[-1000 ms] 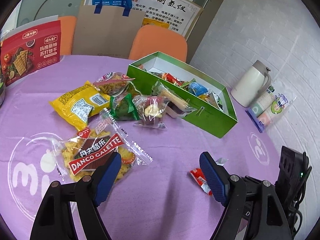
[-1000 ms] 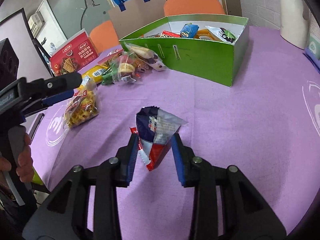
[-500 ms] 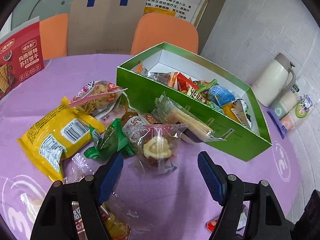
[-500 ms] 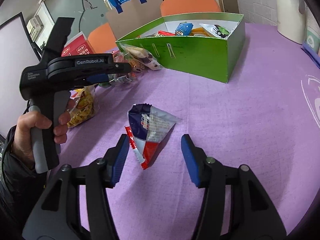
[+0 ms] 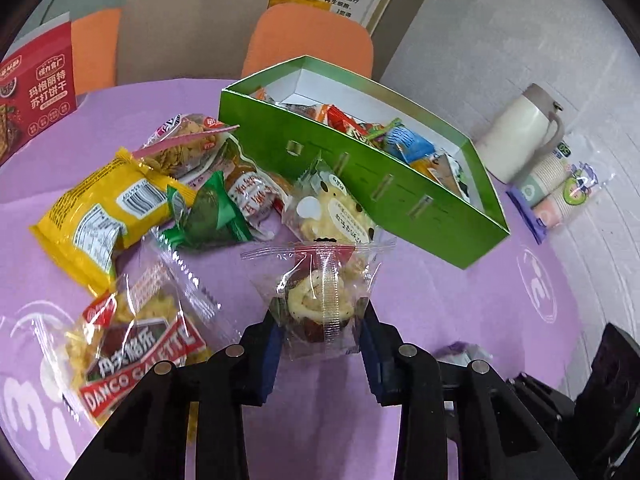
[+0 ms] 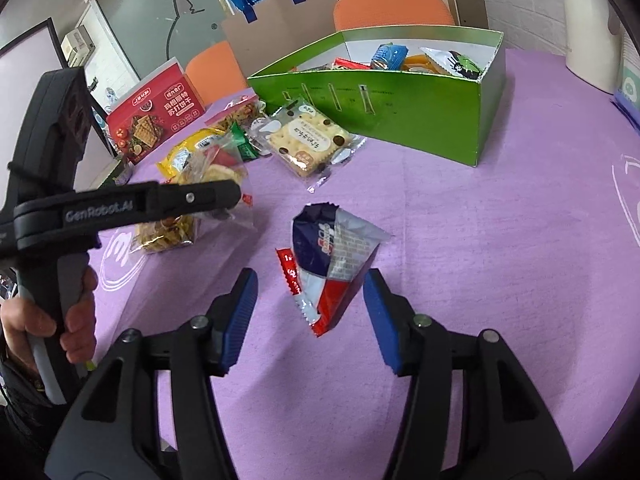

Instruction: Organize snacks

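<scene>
Snacks are on the move: the left tongs (image 5: 320,334) have just closed on a clear-wrapped cake (image 5: 316,300), ready for the green box (image 5: 360,184). The right tongs (image 6: 310,312) stand spread around a red-and-blue packet (image 6: 332,264), which lies released on the desk (image 6: 500,280).

tablecloth (image 6: 500,240): purple cloth, matt, finely woven texture
green box (image 5: 360,184): card, satin sheen outside, plain white inside
cake packet (image 5: 320,300): clear plastic film, glossy, crinkled
red-and-blue packet (image 6: 332,256): glossy printed foil, creased
gripper pads (image 6: 240,316): blue, ribbed, matt
jug (image 5: 516,140): smooth cream plastic, semi-gloss
</scene>
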Motion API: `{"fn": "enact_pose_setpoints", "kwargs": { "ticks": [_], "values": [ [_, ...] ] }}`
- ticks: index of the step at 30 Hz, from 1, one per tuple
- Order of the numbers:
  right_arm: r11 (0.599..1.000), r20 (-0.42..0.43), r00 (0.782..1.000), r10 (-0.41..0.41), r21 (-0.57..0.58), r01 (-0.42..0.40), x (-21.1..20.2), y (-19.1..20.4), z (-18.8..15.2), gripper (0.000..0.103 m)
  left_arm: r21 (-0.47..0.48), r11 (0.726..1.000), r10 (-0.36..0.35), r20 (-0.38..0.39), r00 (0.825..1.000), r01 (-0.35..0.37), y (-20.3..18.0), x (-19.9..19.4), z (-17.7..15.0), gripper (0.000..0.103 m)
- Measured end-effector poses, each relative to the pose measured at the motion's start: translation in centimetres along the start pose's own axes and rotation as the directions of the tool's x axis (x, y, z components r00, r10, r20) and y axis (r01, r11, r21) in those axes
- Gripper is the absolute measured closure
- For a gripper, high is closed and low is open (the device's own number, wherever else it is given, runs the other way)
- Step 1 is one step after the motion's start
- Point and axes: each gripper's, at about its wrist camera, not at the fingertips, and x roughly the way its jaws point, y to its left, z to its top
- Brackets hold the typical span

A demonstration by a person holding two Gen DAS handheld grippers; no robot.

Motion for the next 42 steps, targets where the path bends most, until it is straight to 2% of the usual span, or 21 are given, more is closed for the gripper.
{"fn": "enact_pose_setpoints", "kwargs": {
  "ticks": [6,10,14,18,20,25,32,34,36,40,42],
  "values": [
    [1.0,0.005,1.0,-0.003,-0.004,0.003,-0.4,0.3,-0.4,0.046,-0.015,1.0,-0.013,-0.022,1.0,0.013,-0.3,-1.5,-3.8,0.067],
    [1.0,0.009,1.0,-0.015,0.004,0.015,-0.4,0.4,-0.2,0.046,-0.024,1.0,-0.009,-0.024,1.0,0.009,-0.3,-1.6,-5.0,0.064],
    [1.0,0.011,1.0,-0.02,0.006,0.02,-0.5,0.3,-0.2,0.046,-0.007,1.0,0.008,-0.03,1.0,-0.008,-0.9,-1.7,-4.9,0.059],
    [1.0,0.014,0.999,-0.029,0.008,0.029,-0.1,0.3,-0.2,0.046,0.061,0.998,0.02,0.011,1.0,-0.021,-2.2,-2.7,-4.0,0.049],
    [1.0,0.014,1.0,-0.028,0.008,0.028,0.1,0.4,0.1,0.046,0.075,0.996,0.038,0.007,0.999,-0.038,-2.2,-2.3,-4.0,0.049],
    [0.999,0.022,0.999,-0.037,0.004,0.037,0.5,0.4,0.4,0.049,0.034,0.999,0.034,-0.039,0.999,-0.033,-1.3,-0.5,-4.0,0.049],
    [0.999,0.024,0.999,-0.039,0.027,0.038,0.4,-0.4,0.4,0.051,0.01,1.0,0.009,-0.014,1.0,-0.009,-1.4,-1.4,-3.7,0.049],
    [0.999,0.022,0.999,-0.036,0.028,0.035,0.4,-0.4,0.3,0.051,0.014,1.0,0.014,0.002,1.0,-0.014,-1.4,-1.9,-3.5,0.047],
    [0.999,0.015,0.999,-0.036,0.026,0.036,0.6,-0.4,0.2,0.051,0.012,0.999,0.038,0.009,0.999,-0.038,-1.3,-1.9,-3.2,0.039],
    [0.999,0.018,0.999,-0.035,0.022,0.034,0.4,-0.3,0.0,0.051,-0.047,0.999,0.01,-0.015,1.0,-0.011,-0.8,-1.0,-2.1,0.039],
    [0.999,0.019,0.999,-0.035,0.023,0.034,0.3,-0.4,-0.1,0.051,-0.047,0.999,-0.002,-0.011,1.0,0.002,-0.9,-0.5,-1.8,0.038]
  ]
}}
